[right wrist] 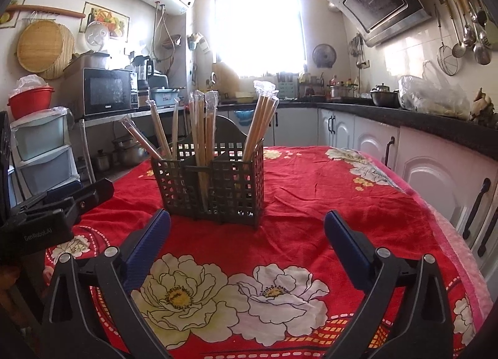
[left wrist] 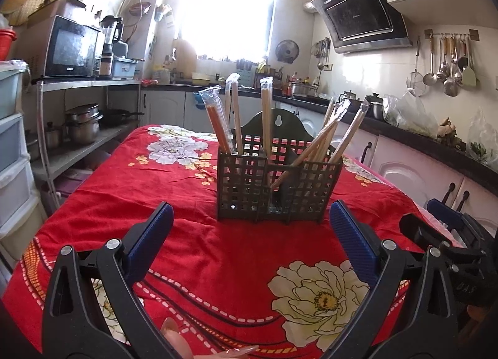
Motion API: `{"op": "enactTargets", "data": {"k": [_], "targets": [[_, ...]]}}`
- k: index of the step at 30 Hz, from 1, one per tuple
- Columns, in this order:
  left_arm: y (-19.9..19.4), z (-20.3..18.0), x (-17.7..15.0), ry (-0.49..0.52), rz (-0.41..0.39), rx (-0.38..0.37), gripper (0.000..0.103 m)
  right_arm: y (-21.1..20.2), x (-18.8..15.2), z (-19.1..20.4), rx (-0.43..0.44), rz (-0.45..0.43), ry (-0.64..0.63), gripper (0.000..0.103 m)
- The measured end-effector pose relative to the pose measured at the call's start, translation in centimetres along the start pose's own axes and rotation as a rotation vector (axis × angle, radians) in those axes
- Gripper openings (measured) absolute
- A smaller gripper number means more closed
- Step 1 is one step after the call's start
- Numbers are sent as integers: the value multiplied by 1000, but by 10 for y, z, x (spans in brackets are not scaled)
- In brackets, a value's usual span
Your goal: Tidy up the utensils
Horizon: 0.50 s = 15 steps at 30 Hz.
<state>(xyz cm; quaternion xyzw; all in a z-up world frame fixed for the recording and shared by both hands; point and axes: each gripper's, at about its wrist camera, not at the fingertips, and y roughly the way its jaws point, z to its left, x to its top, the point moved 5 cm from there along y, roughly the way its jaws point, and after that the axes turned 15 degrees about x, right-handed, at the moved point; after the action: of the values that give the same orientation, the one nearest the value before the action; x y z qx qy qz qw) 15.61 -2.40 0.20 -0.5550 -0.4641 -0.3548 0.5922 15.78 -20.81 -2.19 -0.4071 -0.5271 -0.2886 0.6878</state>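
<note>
A dark lattice utensil holder (left wrist: 274, 188) stands upright on the red floral tablecloth (left wrist: 199, 253). Wrapped chopstick packs (left wrist: 323, 144) lean in its compartments, one reddish pack (left wrist: 218, 125) at the left. My left gripper (left wrist: 250, 219) hovers just in front of the holder, open, nothing between its blue pads (left wrist: 149, 240). In the right wrist view the same holder (right wrist: 214, 184) sits ahead and slightly left, with chopstick packs (right wrist: 202, 128) sticking up. My right gripper (right wrist: 247, 228) is open wide and empty, a little short of the holder.
The right gripper's body (left wrist: 451, 234) shows at the right edge of the left view; the left one (right wrist: 46, 212) shows at the left of the right view. Fingertips (left wrist: 177, 337) appear at the bottom. Counters with white cabinets (right wrist: 435, 166) run along the right; shelves with a microwave (right wrist: 109, 91) stand left.
</note>
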Motion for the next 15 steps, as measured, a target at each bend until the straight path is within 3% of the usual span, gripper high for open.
{"op": "enactTargets", "data": {"k": [15], "targets": [[5,4,-9,-1,9,15,92,-5,-3,0,11,-21,20,97]]}}
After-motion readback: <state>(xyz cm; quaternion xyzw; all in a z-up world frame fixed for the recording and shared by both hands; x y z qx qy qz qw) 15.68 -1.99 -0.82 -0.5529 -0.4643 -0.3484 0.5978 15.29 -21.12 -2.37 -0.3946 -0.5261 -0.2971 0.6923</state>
